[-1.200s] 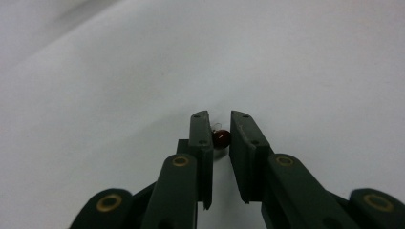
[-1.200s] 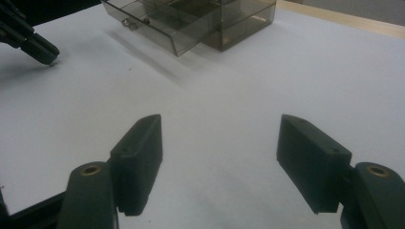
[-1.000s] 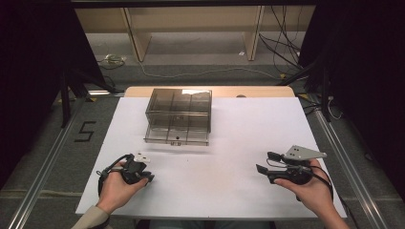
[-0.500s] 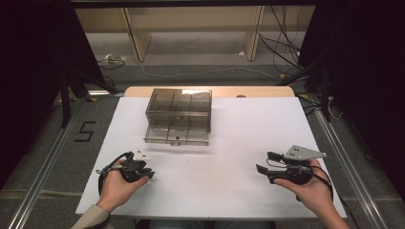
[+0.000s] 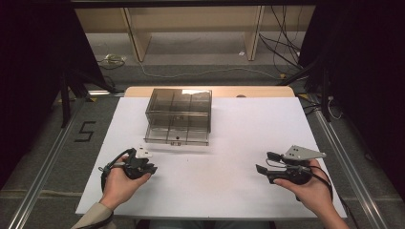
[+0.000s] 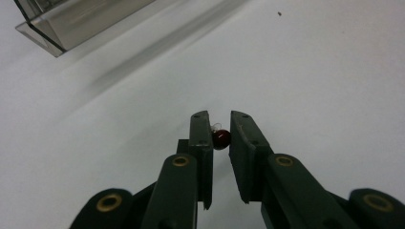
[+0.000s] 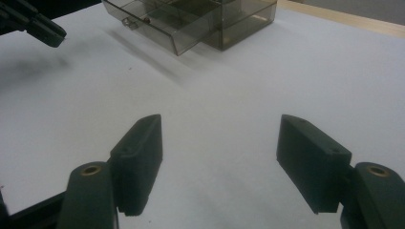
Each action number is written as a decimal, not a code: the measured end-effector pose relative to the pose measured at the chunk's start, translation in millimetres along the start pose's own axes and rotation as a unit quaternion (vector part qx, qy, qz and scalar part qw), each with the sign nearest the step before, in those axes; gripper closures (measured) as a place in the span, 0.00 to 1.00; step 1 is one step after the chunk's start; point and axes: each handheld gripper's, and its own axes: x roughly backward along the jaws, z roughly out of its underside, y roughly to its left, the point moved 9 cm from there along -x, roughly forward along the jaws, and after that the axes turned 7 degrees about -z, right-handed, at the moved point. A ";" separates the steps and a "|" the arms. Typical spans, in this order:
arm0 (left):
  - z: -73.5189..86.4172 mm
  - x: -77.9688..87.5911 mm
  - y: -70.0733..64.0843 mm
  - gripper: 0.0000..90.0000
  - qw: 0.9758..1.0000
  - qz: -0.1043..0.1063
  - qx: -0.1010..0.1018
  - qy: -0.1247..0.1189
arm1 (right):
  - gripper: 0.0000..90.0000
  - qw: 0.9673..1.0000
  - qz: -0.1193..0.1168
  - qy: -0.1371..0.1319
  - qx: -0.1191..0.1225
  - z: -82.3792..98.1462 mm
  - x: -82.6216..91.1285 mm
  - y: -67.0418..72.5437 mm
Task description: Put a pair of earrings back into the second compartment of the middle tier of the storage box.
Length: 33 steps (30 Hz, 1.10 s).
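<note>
The white table (image 5: 224,143) spreads under both hands, and ahead of the tongs on it sits the smoky clear box (image 5: 179,112), its bottom drawer (image 5: 176,136) pulled out toward the person. The right tongs (image 5: 268,162) lie low over the sheet, well off to the side of the box, jaws spread wide with nothing between them (image 7: 217,160). The left tongs (image 5: 149,168) sit just short of the drawer's near left corner, jaws drawn narrow, and between their tips is a small dark red bead (image 6: 221,139) with what looks like a thin wire loop on top. It touches the left pad, while a sliver of gap seems to remain at the other, so I can't swear the grip is firm. The step in hand, to my eye, is carrying that bead into the open drawer. To do it well, the left hand should keep its squeeze steady, lift only enough to clear the drawer's front wall, travel the short way forward, and let go low inside a compartment so the bead doesn't bounce or roll out. The right tongs could steady the drawer by its front, since the box looks light enough to slide.
</note>
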 end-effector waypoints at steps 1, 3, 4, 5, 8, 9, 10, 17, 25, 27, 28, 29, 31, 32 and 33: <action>-0.5 0.2 0.0 0.88 1.000 0.001 -0.001 0.000 | 0.37 1.000 0.000 0.000 0.000 0.0 0.0 0.0; -2.1 0.3 0.3 0.88 1.000 0.000 -0.001 -0.002 | 0.37 1.000 0.000 0.000 0.000 0.0 -0.1 0.0; -3.0 0.3 0.4 0.88 1.000 0.000 0.000 -0.003 | 0.37 1.000 0.000 0.000 -0.001 0.0 -0.1 0.0; -4.2 0.1 0.4 0.88 1.000 0.001 0.001 -0.006 | 0.37 1.000 0.000 0.000 -0.001 0.1 -0.2 0.1; -7.6 0.3 1.2 0.88 1.000 0.000 0.002 -0.010 | 0.37 1.000 0.000 0.001 -0.001 0.3 -0.1 0.0; -9.1 0.3 1.7 0.88 1.000 -0.001 0.003 -0.013 | 0.37 1.000 0.000 0.001 -0.001 0.3 -0.1 0.0; -10.6 0.3 1.9 0.88 1.000 -0.001 0.003 -0.015 | 0.37 1.000 0.000 0.001 -0.001 0.3 -0.2 -0.1; -21.4 0.0 3.3 0.88 1.000 -0.005 0.002 -0.026 | 0.37 1.000 0.000 0.001 -0.002 0.2 -0.2 0.2; -32.1 -1.2 3.9 0.88 0.999 -0.009 -0.001 -0.036 | 0.37 1.000 -0.001 0.001 -0.002 0.5 -0.3 -0.2; -34.4 -1.5 4.1 0.88 0.999 -0.010 -0.004 -0.037 | 0.37 1.000 0.000 0.001 -0.002 0.5 -0.3 0.0; -35.7 -1.7 3.9 0.88 0.999 -0.010 -0.002 -0.039 | 0.37 1.000 -0.001 0.001 -0.001 0.5 -0.3 0.0; -36.6 -1.6 4.4 0.88 0.999 -0.011 -0.004 -0.038 | 0.37 1.000 -0.001 0.002 -0.002 0.6 -0.3 0.0; -39.7 -1.7 4.6 0.88 0.999 -0.011 -0.003 -0.042 | 0.37 1.000 -0.001 0.002 -0.002 0.7 -0.3 0.1; -41.0 -1.6 4.8 0.88 0.999 -0.011 -0.004 -0.043 | 0.37 1.000 -0.001 0.002 -0.002 0.6 -0.3 0.1; -42.8 -1.7 4.8 0.88 0.999 -0.012 -0.004 -0.045 | 0.37 1.000 -0.001 0.002 -0.002 0.6 -0.4 0.1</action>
